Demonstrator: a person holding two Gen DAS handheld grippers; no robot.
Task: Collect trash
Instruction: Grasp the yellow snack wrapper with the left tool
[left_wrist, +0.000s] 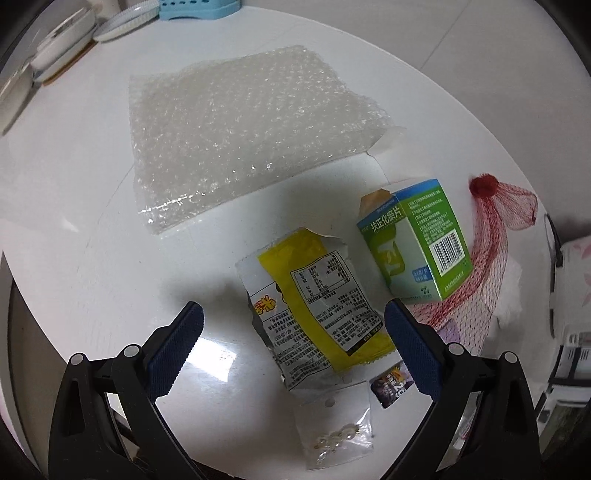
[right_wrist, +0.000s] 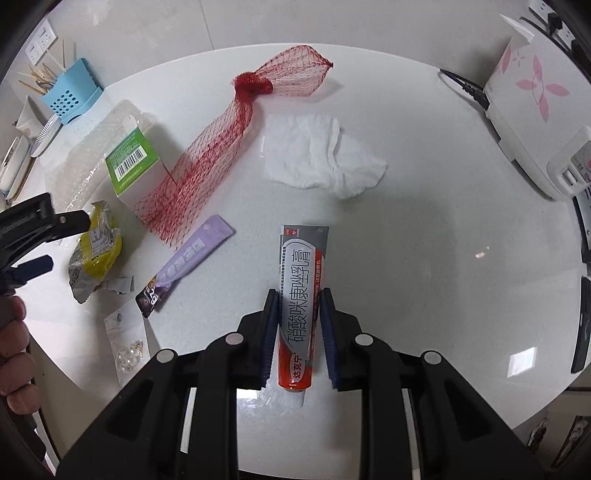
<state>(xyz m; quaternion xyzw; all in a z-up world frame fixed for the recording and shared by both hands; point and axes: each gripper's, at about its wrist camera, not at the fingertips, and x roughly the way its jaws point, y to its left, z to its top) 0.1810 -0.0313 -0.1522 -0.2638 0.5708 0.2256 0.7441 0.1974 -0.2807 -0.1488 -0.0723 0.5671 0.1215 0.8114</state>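
Gripping the ointment tube (right_wrist: 301, 314) in my right gripper (right_wrist: 299, 295), seemingly just off the white table (right_wrist: 424, 240), left gripper (left_wrist: 293, 314) released, spread above the yellow wrapper (left_wrist: 314, 295), green box (left_wrist: 417, 240) beside it.

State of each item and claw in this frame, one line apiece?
Left claw: open above yellow snack wrapper, torn, empty.
Right claw: shut on grey-and-red ointment tube, capped.
Green-and-white medicine box: flap open, lying down.
Red mesh net bag: empty, knotted.
White tissue: crumpled.
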